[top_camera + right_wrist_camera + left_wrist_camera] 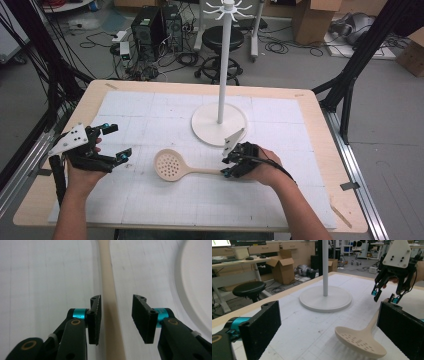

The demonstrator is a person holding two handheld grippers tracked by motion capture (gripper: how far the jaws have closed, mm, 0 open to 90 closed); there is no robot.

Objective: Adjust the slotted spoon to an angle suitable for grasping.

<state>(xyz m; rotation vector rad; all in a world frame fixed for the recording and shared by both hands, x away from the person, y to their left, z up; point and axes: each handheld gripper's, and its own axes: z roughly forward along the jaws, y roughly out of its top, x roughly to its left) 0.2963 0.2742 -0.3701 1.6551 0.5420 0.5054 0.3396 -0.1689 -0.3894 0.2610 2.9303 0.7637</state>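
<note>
One cream slotted spoon (176,166) is being seen lying flat on the white gridded surface (150,115), its perforated bowl toward the left tongs (114,142) and its handle running off to the right. The handle's end is being straddled by the right tongs (227,167); in the right gripper view the handle (110,302) is lying between the two pads, a gap is being left on each side, and neither pad is being pressed against it, so nothing is being held there. The left tongs are being held wide apart and empty, off to the left of the spoon's bowl; in the left gripper view the spoon (362,340) is being framed between the two black pads. One white stand (220,122), a round base with a tall pole, is being seen just behind the right tongs, close to the handle's end. Beyond the surface, one black stool (221,40) and cardboard boxes (311,17) are being seen on the floor.
</note>
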